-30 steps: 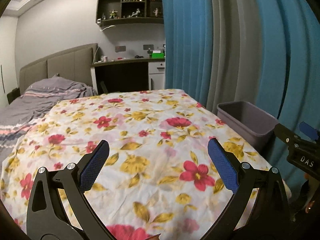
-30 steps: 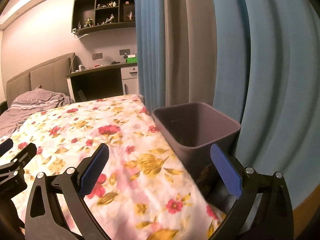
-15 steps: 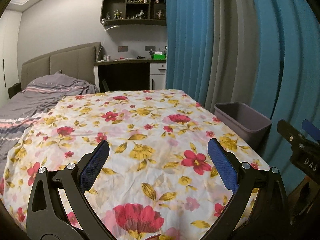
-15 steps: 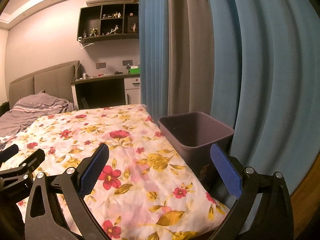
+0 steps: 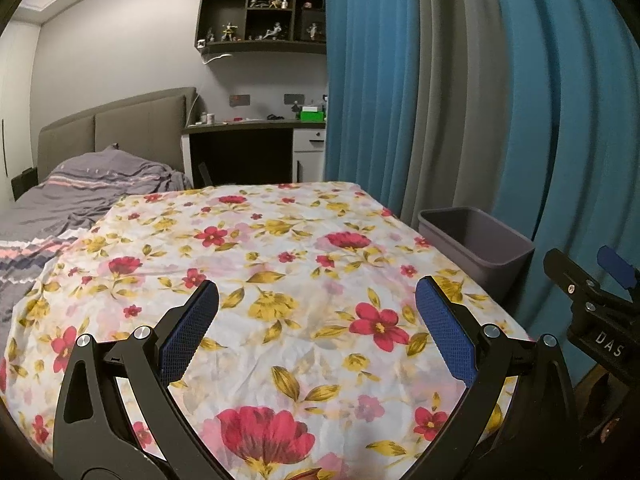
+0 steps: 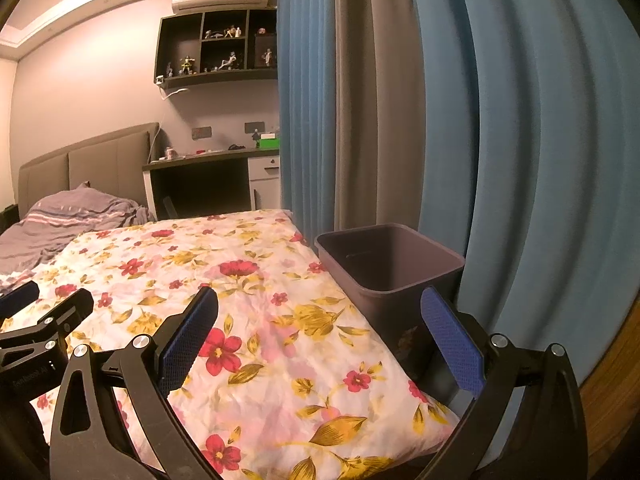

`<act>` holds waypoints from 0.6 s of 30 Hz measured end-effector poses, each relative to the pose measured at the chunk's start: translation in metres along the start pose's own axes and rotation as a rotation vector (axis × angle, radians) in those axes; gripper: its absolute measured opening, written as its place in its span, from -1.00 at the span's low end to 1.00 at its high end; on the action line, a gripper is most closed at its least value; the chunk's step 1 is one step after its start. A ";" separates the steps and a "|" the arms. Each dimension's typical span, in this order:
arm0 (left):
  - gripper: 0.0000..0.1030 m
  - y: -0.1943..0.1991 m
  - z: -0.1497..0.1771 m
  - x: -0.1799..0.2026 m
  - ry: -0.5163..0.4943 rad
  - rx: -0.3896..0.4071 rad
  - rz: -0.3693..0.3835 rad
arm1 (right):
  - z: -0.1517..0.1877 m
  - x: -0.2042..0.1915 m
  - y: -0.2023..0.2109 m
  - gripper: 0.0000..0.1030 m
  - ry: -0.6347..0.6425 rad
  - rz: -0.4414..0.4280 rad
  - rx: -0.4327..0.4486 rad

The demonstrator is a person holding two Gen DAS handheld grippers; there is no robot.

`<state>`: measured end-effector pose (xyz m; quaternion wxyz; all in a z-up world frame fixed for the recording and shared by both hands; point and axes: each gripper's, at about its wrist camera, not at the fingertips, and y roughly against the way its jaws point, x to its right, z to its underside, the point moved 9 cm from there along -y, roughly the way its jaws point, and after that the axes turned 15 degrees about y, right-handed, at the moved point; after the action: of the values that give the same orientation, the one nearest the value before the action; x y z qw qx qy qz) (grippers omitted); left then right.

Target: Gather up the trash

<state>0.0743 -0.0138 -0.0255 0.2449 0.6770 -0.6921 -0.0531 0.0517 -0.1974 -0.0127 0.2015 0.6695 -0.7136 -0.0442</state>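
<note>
Both views pulled back from floral sheet point(image 5: 304, 280) | left gripper point(image 5: 316, 308), right gripper point(image 6: 320, 312) — jaws apart, empty; "DAS" | bin point(image 6: 384, 264) bedside

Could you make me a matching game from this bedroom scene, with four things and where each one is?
Things:
1. bin
2. green box
3. figurines
4. striped grey blanket

Places:
A. on the wall shelves
B. beside the flowered sheet, by the curtain
C. on the desk
D. near the headboard

Pairs: 1-B, 2-C, 3-A, 4-D
</note>
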 end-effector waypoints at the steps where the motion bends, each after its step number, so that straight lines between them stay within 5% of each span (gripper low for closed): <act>1: 0.89 0.000 0.000 0.000 -0.001 0.000 -0.001 | -0.001 0.001 -0.001 0.89 -0.001 0.000 -0.001; 18: 0.89 0.000 0.000 0.001 -0.002 0.000 0.001 | -0.002 0.002 0.000 0.89 0.001 0.004 0.000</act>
<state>0.0745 -0.0146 -0.0248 0.2442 0.6766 -0.6926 -0.0535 0.0524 -0.1986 -0.0104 0.2020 0.6680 -0.7149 -0.0435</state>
